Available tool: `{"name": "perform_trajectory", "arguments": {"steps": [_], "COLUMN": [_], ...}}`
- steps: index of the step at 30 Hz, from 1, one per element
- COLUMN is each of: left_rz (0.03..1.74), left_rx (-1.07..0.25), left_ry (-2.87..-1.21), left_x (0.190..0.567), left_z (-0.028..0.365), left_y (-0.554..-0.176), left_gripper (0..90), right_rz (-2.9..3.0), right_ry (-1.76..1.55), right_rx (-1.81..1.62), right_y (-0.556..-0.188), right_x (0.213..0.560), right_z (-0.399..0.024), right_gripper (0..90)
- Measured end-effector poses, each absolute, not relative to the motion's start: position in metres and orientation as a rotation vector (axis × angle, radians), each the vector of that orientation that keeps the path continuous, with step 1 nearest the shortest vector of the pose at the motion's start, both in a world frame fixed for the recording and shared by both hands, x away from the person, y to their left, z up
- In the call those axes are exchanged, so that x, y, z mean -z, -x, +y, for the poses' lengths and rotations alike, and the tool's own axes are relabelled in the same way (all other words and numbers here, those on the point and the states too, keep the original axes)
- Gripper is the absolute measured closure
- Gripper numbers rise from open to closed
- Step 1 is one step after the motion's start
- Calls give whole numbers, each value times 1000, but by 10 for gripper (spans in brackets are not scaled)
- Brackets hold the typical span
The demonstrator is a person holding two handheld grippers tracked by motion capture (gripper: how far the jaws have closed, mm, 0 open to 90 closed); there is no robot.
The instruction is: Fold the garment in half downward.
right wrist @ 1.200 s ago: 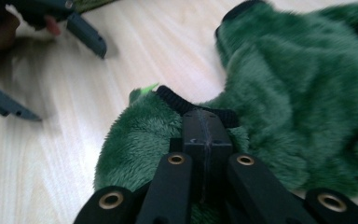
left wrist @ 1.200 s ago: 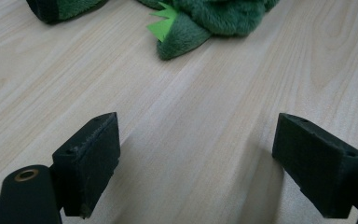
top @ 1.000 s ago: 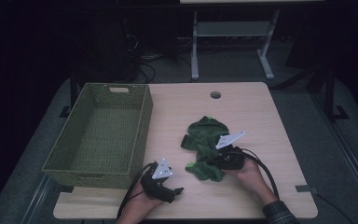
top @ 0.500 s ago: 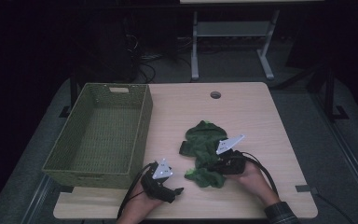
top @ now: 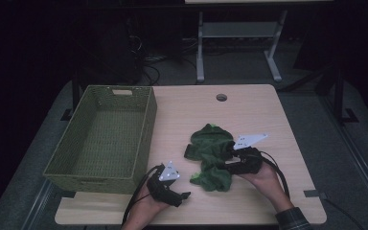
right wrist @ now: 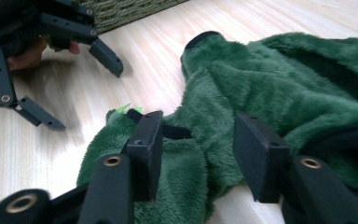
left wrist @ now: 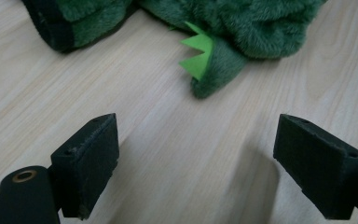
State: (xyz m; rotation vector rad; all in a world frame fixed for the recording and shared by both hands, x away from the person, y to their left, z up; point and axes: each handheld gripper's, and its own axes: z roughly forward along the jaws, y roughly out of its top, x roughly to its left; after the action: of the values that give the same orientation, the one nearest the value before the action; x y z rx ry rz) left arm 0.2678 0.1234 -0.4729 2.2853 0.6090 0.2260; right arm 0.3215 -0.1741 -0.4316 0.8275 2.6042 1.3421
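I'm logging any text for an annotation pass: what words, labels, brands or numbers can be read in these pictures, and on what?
None: no readable text on the fuzzy green plush garment, the woven olive-green basket, the light wooden table, or either black gripper, left or right.

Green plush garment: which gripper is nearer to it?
Right. The right gripper has its jaws open around a fold of the green plush garment; the left gripper sits open on bare table, short of it.
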Motion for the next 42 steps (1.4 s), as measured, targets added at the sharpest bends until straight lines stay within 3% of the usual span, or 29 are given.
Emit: {"name": "perform_trajectory", "arguments": {"steps": [8, 19, 27, 31, 42], "left_rz": [607, 619, 632, 656, 693], "left_rx": [-233, -246, -282, -279, -327], "left_ry": [-2269, -2231, -2215, -2197, -2170], "left_x": [455, 431, 414, 408, 415], "left_z": [120, 110, 97, 94, 85], "left_y": [-273, -292, -319, -333, -372], "left_gripper": [145, 229, 263, 322, 389], "right_rz": [2534, 2497, 2427, 2406, 2398], "right_ry": [-858, -880, -930, -946, -1026], "right_rx": [-1355, -1332, -1334, -1325, -1262], "right_y": [-324, -334, -352, -363, -393], "right_x": [423, 410, 396, 393, 402], "right_z": [-182, -187, -197, -196, -197], "right_gripper": [464, 441, 428, 428, 422]}}
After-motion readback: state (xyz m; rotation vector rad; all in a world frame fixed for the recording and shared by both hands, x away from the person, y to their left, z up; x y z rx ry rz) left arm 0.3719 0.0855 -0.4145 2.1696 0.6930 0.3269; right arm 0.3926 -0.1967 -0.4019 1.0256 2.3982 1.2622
